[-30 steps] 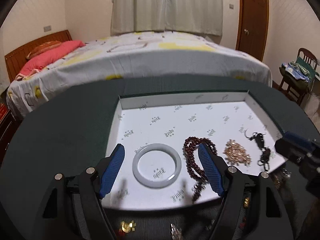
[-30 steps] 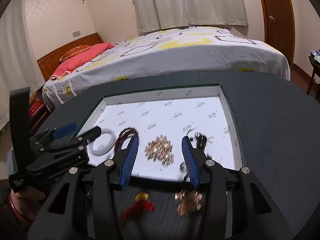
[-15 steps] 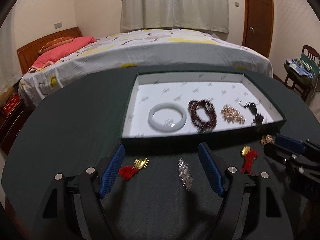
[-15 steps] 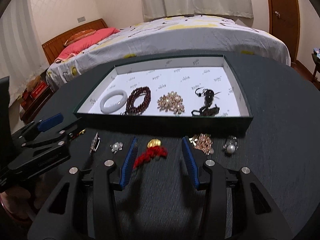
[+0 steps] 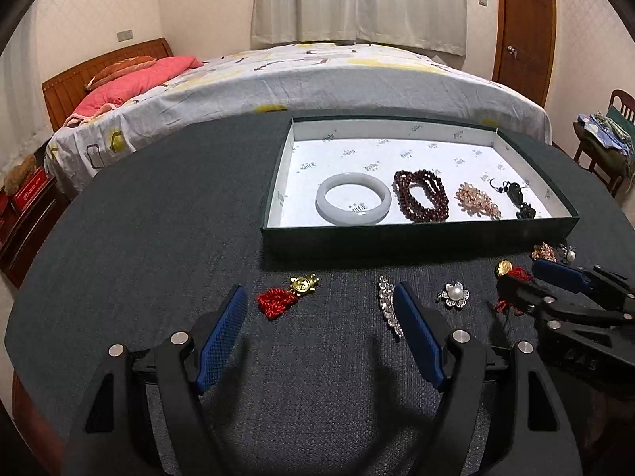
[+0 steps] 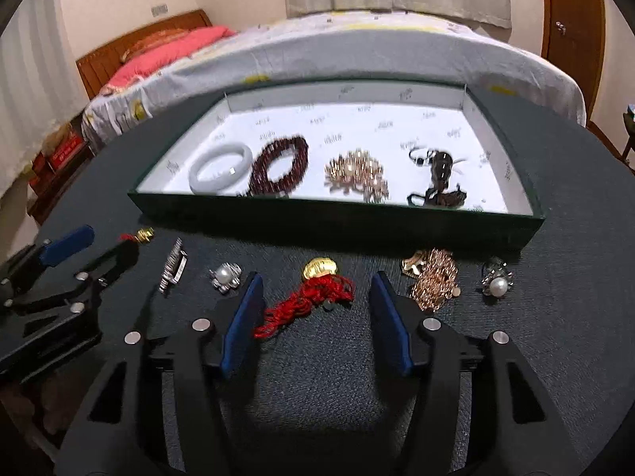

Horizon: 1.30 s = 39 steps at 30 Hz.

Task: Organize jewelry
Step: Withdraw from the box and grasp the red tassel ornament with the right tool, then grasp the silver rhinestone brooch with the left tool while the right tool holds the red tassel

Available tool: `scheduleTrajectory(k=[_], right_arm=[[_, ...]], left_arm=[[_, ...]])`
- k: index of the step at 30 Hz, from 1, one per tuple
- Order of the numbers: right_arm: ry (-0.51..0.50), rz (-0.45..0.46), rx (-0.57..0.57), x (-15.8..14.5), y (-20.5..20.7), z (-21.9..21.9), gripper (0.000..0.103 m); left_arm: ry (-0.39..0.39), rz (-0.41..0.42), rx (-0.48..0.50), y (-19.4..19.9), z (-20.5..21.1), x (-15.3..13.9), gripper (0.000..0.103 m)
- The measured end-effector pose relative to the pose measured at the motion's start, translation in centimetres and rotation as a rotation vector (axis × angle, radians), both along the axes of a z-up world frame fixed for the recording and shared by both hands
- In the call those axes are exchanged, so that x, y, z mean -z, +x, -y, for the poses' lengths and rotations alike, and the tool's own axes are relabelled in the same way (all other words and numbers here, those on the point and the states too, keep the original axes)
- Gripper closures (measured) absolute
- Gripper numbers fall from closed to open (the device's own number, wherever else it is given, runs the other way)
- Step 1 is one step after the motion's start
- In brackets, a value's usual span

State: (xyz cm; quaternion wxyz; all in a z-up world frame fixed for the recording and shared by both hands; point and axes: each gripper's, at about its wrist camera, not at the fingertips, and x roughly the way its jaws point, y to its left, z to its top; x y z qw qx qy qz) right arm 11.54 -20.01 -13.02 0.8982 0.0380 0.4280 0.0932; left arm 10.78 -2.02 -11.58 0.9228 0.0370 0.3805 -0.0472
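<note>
A white-lined green tray (image 5: 416, 234) (image 6: 337, 218) holds a pale bangle (image 5: 353, 197) (image 6: 220, 167), a dark red bead bracelet (image 5: 421, 195) (image 6: 279, 169), a rose-gold piece (image 5: 478, 200) (image 6: 357, 174) and a dark pendant (image 5: 520, 200) (image 6: 436, 180). In front of the tray on the dark table lie a gold charm with red tassel (image 5: 285, 295), a crystal clip (image 5: 389, 307) (image 6: 173, 263), a pearl brooch (image 5: 453, 294) (image 6: 225, 275), a second gold charm with red tassel (image 6: 313, 291), a rose-gold chain (image 6: 434, 277) and another pearl brooch (image 6: 496, 279). My left gripper (image 5: 319, 317) is open and empty. My right gripper (image 6: 315, 305) is open around the red tassel.
A bed (image 5: 301, 79) with a pink pillow stands behind the round table. A chair with clothes (image 5: 607, 139) is at far right, a wooden door (image 5: 524, 23) behind it. The table edge (image 5: 24, 317) curves close on the left.
Both grippers have drawn back from over the tray to the table in front of it, so the loose pieces on the table now show. Both stay open.
</note>
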Motion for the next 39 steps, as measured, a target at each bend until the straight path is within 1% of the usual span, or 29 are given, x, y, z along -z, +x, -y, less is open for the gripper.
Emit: scheduleTrajectory(k=[1,3,4,5,8,10,17,19,21,26,28,29,32,33,34,35,37,39], right_arm=[[0.004,-0.001,0.0,0.0,0.0,0.1,0.049],[-0.023,-0.001,0.003,0.0,-0.1,0.1,0.06],[-0.029,-0.001,-0.003,0.1,-0.2,0.2,0.068],[-0.031,-0.001,-0.006,0.1,-0.3,0.3,0.073],[-0.024,-0.004,-0.019,0.1,-0.6,0.5,0.086],[-0.012,-0.007,-0.034,0.1,-0.9,0.6,0.092],[0.021,0.002,-0.028,-0.1,-1.6,1.4,0.094],[0.033,0.009,-0.021,-0.4,-1.8,1.8,0.094],[0.043,0.02,-0.015,-0.8,-2.0,2.3,0.094],[0.069,0.031,-0.006,-1.1,-2.3,3.2,0.094],[0.079,0.029,-0.004,-1.0,-2.3,3.4,0.094],[0.082,0.028,-0.004,-1.0,-2.3,3.4,0.094],[0.093,0.027,-0.004,-0.9,-2.3,3.6,0.094],[0.096,0.026,-0.004,-0.9,-2.3,3.6,0.094],[0.099,0.026,-0.004,-0.9,-2.4,3.6,0.094],[0.101,0.026,-0.004,-0.9,-2.4,3.6,0.094],[0.105,0.026,-0.003,-0.9,-2.4,3.7,0.094],[0.108,0.027,-0.002,-0.9,-2.4,3.8,0.094]], left_arm=[[-0.002,-0.005,0.001,0.0,0.0,0.1,0.03],[-0.005,-0.01,0.004,0.0,0.1,0.2,0.03],[-0.005,-0.01,0.006,0.0,0.1,0.3,0.03],[-0.006,-0.012,0.008,0.0,0.2,0.3,0.03],[-0.007,-0.024,0.018,-0.1,0.4,0.6,0.03],[-0.013,-0.032,0.027,-0.2,0.6,0.7,0.03],[-0.025,-0.051,0.063,-0.1,1.7,0.9,0.031],[-0.021,-0.052,0.071,0.0,2.2,1.0,0.037],[-0.012,-0.059,0.079,0.2,2.6,1.2,0.039],[-0.02,-0.095,0.075,1.0,2.8,1.9,0.047],[-0.026,-0.111,0.073,1.3,2.8,2.2,0.055],[-0.024,-0.109,0.07,1.3,2.8,2.2,0.056],[-0.015,-0.107,0.078,1.5,3.0,2.2,0.063],[-0.017,-0.108,0.08,1.5,3.0,2.2,0.069],[-0.019,-0.105,0.084,1.5,2.9,2.2,0.073],[-0.019,-0.104,0.088,1.5,2.9,2.2,0.074],[-0.007,-0.098,0.1,1.3,3.0,2.2,0.082],[-0.001,-0.092,0.113,1.1,3.0,2.2,0.086]])
